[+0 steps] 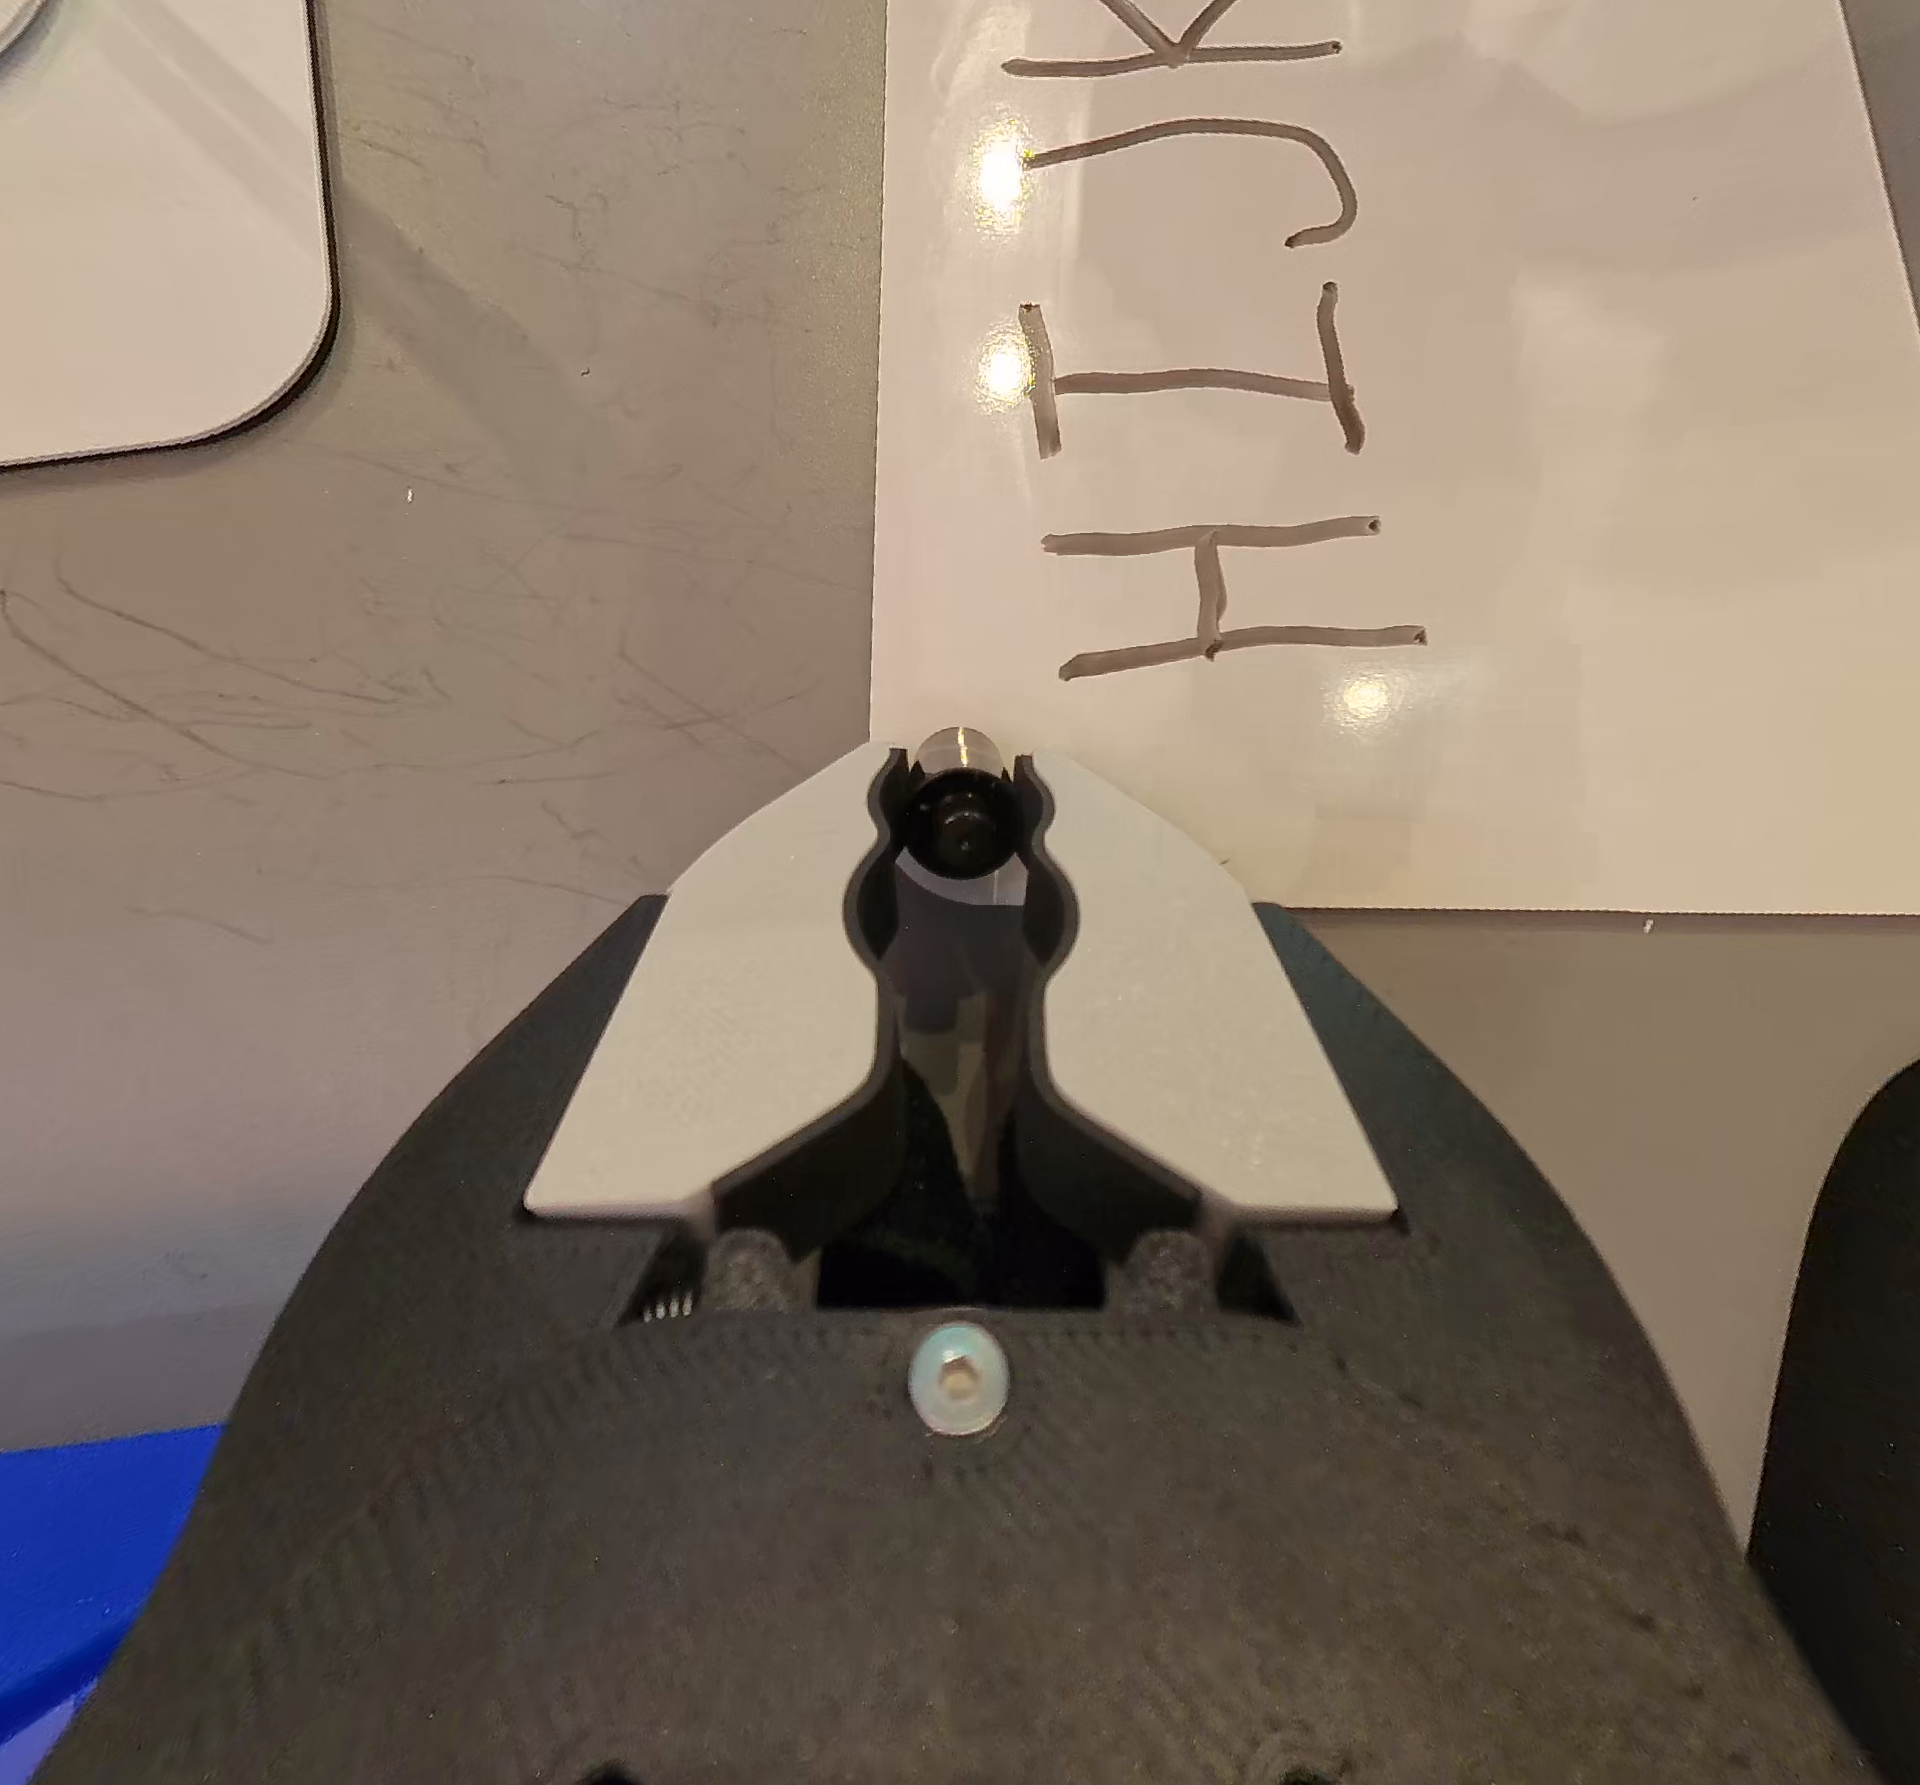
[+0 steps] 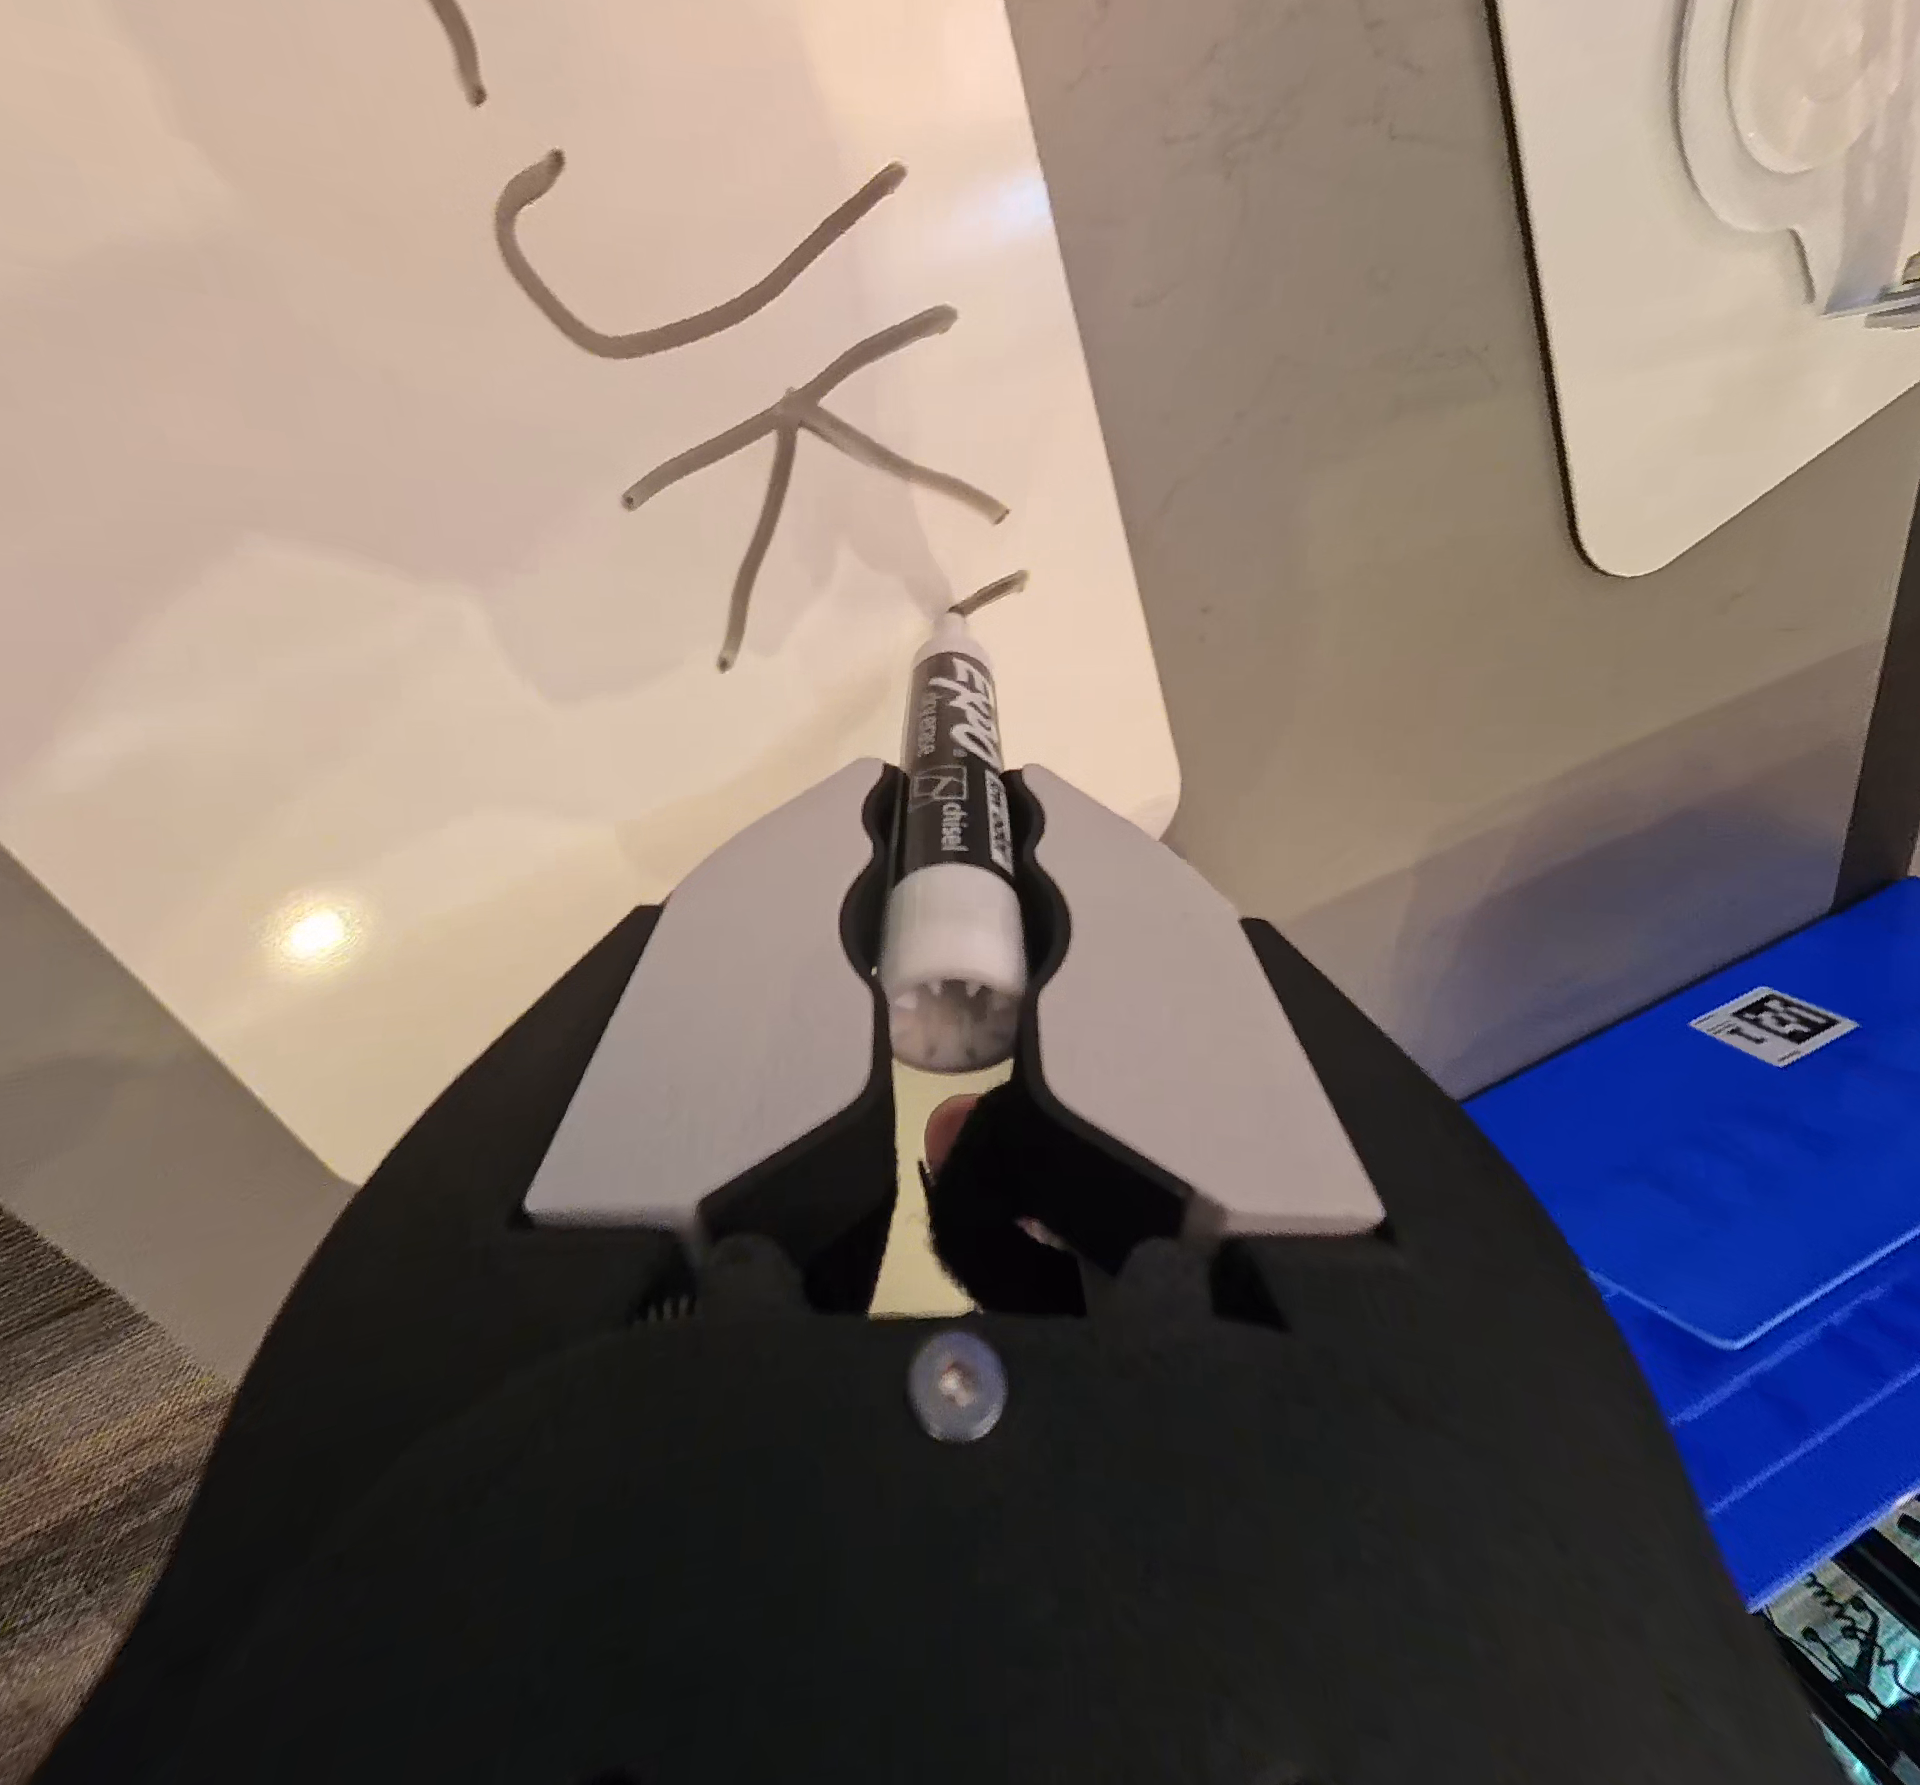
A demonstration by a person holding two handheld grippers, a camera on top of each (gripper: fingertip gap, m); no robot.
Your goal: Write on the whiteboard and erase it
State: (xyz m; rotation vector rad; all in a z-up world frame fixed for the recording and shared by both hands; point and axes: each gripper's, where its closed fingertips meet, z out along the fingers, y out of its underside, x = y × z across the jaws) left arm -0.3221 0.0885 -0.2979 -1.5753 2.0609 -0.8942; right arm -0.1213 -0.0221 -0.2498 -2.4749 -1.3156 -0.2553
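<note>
A gray table (image 1: 468,592) with thin scratchy marks is filling the left of the left wrist view. Small round lights are shining back in bright spots. In the right wrist view, gray carpet (image 2: 73,1320) is showing at the lower left.

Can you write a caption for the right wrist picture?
Right tool grips a black-and-white marker, its tip on the whiteboard.
</note>
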